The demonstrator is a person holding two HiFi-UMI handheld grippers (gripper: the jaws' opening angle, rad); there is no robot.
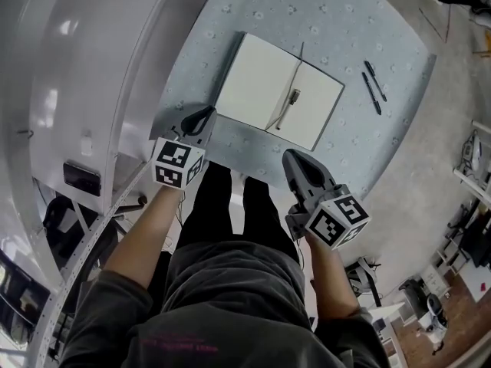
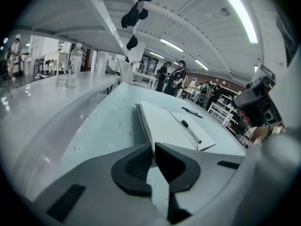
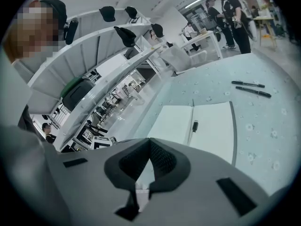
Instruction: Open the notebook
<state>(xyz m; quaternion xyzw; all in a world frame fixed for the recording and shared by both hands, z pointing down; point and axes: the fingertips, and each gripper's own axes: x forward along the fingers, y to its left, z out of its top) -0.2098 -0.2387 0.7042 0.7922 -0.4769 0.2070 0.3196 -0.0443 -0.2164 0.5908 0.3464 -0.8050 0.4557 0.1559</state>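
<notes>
The notebook (image 1: 257, 83) lies open on the pale blue table (image 1: 345, 21), its white pages blank and a pen (image 1: 285, 107) resting along the crease. My left gripper (image 1: 205, 115) hangs just short of the notebook's near left corner, jaws shut and empty. My right gripper (image 1: 291, 157) is over the table's near edge, a little back from the notebook, also shut with nothing in it. In the left gripper view the notebook (image 2: 164, 126) and pen (image 2: 190, 131) lie just beyond the left gripper (image 2: 153, 147). In the right gripper view the notebook (image 3: 214, 128) lies ahead of the right gripper (image 3: 149, 142).
Two dark pens (image 1: 372, 87) lie on the table to the right of the notebook. A white curved counter (image 1: 77, 90) runs along the left, with a bottle (image 2: 71, 69) on it. People stand in the background, far from the table.
</notes>
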